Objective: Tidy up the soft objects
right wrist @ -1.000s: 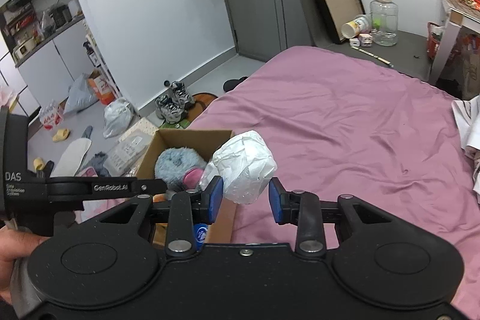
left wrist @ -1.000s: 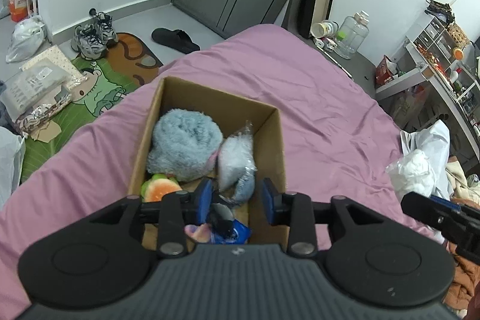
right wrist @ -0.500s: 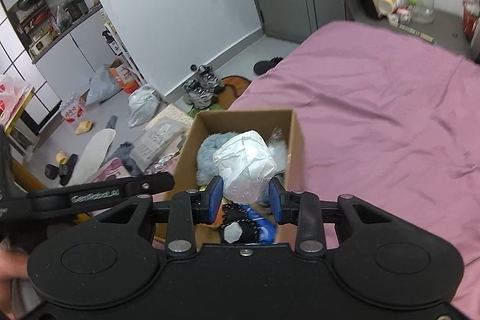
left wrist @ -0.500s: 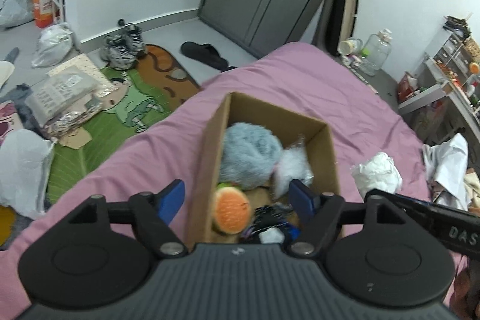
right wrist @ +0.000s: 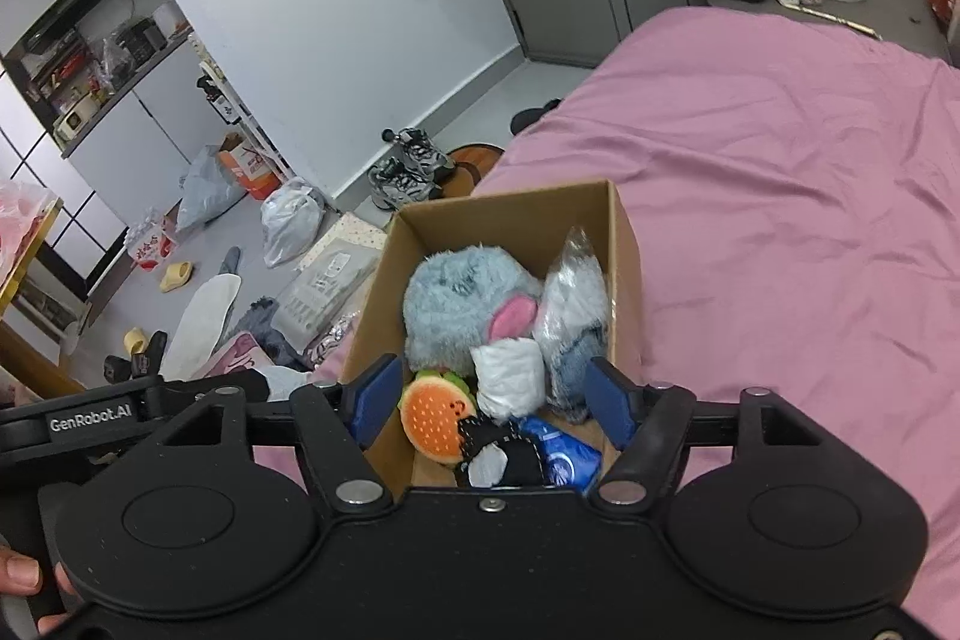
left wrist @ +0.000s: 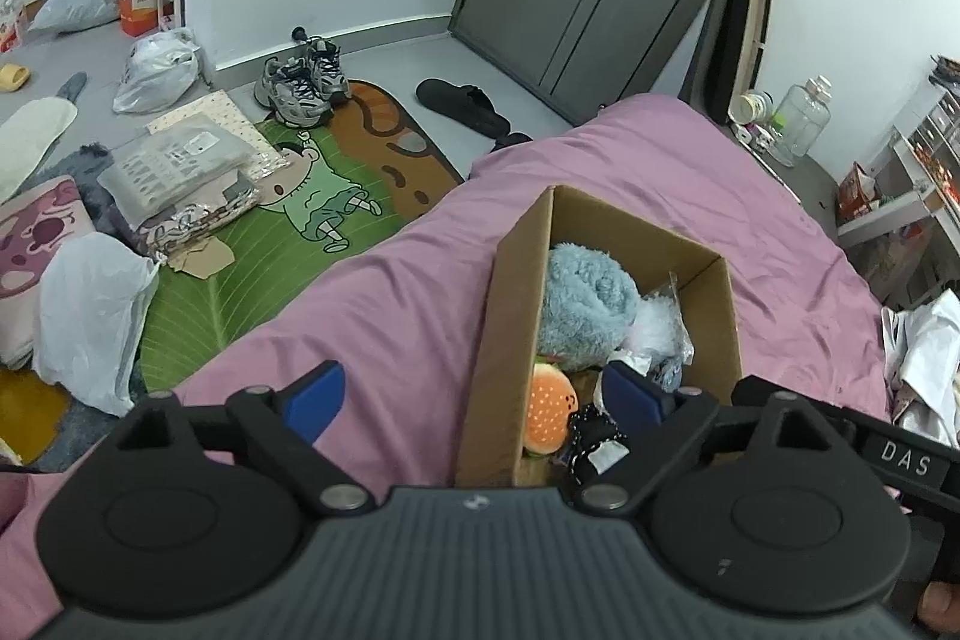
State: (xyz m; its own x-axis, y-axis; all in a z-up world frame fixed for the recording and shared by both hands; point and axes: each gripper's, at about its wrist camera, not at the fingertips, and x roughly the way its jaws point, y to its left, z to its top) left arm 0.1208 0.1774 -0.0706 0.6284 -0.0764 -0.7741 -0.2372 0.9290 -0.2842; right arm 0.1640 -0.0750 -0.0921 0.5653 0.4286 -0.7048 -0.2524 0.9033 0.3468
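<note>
The cardboard box (right wrist: pixel 624 244) stands on the bed (right wrist: pixel 780 196), which is covered with a pink sheet. The box holds the soft objects. A blue-grey plush toy (right wrist: pixel 462 304) with a pink ear fills the far half. A bagged grey item (right wrist: pixel 573 304) leans against the right wall, touching the plush toy. A white wrapped bundle (right wrist: pixel 510 379) lies just in front of the plush toy, between the hamburger plush (right wrist: pixel 435 415) and the bagged item. A black-and-white item (right wrist: pixel 498 451) and a blue packet (right wrist: pixel 564 454) lie at the near end.

The right gripper (right wrist: pixel 489 403) hovers above the near end of the box. Its jaws stand wide apart and hold nothing. The white bundle lies below and between its fingers, apart from both.

The left gripper (left wrist: pixel 474 394) is also spread wide and empty. It straddles the left wall of the box (left wrist: pixel 516 328): the left finger hangs over the bed (left wrist: pixel 390 310) outside the box, and the right finger sits over the box interior, close to the hamburger plush (left wrist: pixel 549 415) and the black-and-white item (left wrist: pixel 594 445). The blue-grey plush toy (left wrist: pixel 585 304) lies beyond the fingers.
</note>
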